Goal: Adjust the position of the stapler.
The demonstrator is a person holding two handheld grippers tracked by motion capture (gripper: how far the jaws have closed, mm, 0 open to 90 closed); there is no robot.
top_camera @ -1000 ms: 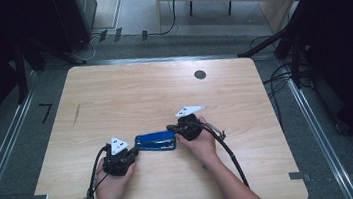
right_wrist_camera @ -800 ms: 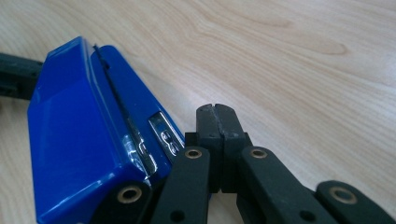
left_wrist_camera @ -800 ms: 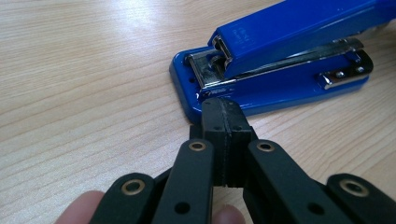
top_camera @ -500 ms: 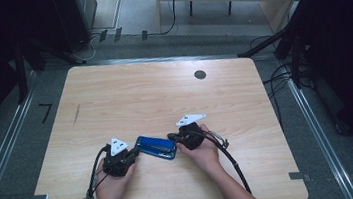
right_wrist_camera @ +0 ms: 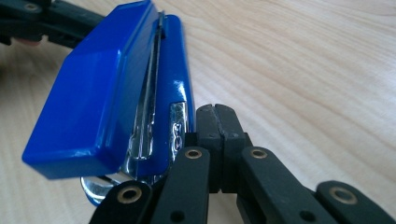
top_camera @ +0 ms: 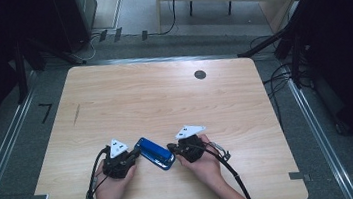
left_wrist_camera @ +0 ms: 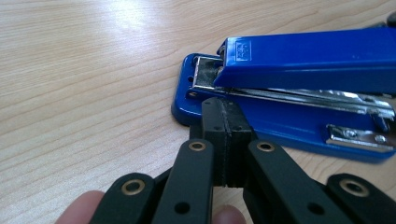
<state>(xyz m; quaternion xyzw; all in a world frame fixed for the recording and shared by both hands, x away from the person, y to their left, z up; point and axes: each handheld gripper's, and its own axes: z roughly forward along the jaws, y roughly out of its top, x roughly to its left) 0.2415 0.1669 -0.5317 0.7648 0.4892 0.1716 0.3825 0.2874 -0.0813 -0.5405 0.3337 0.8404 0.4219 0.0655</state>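
A blue stapler (top_camera: pixel 154 154) lies slantwise on the wooden table (top_camera: pixel 164 101), near the front edge, with its right end closer to the person. My left gripper (top_camera: pixel 134 154) is shut with nothing between its jaws. In the left gripper view its tips (left_wrist_camera: pixel 225 112) rest against the front end of the stapler's base (left_wrist_camera: pixel 299 121). My right gripper (top_camera: pixel 171 148) is shut as well and holds nothing. In the right gripper view its tips (right_wrist_camera: pixel 216 114) sit against the long side of the stapler (right_wrist_camera: pixel 93 102), near its hinge end.
A small dark round hole (top_camera: pixel 200 74) sits in the table's far right part. Cables trail from both grippers toward the near edge (top_camera: pixel 233 173). A metal frame (top_camera: pixel 312 114) runs along the table's sides, and dark equipment stands at the left and right.
My right gripper moved toward the person. The stapler turned from lying level to slanting, its right end swinging nearer. The left gripper stayed put.
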